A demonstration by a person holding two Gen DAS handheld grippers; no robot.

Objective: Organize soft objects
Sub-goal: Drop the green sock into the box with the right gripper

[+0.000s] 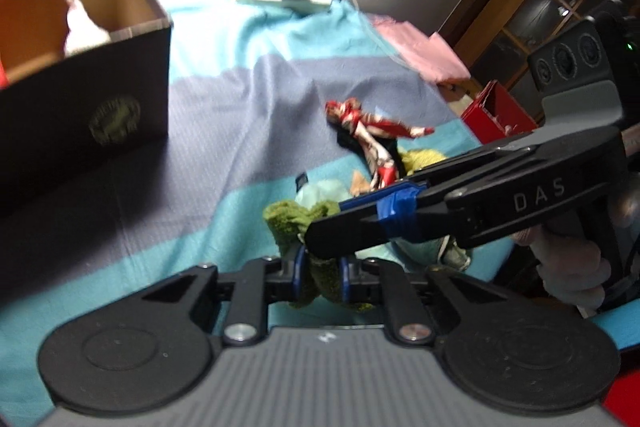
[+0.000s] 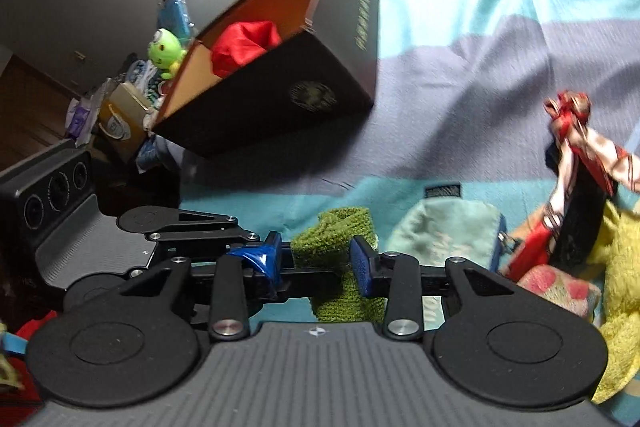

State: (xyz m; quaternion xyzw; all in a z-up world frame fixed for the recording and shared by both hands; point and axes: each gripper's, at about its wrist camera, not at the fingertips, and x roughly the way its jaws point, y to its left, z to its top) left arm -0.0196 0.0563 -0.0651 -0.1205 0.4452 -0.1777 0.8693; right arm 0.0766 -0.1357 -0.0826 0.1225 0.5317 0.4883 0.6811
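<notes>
Near the bed's front edge, left gripper (image 1: 322, 277) jaws pinch the green knitted cloth (image 1: 290, 221), right gripper (image 2: 316, 261) jaws spread around it, presumably for boxing in the far-left black box (image 1: 86, 103).

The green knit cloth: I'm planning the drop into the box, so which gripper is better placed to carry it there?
Probably left. The left gripper is shut on the green knit cloth, and the black box lies on its side. The right gripper stands open around the cloth.

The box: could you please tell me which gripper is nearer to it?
Left, likely. The left gripper holds the cloth on the side towards the box; the right gripper comes in from the far side.
</notes>
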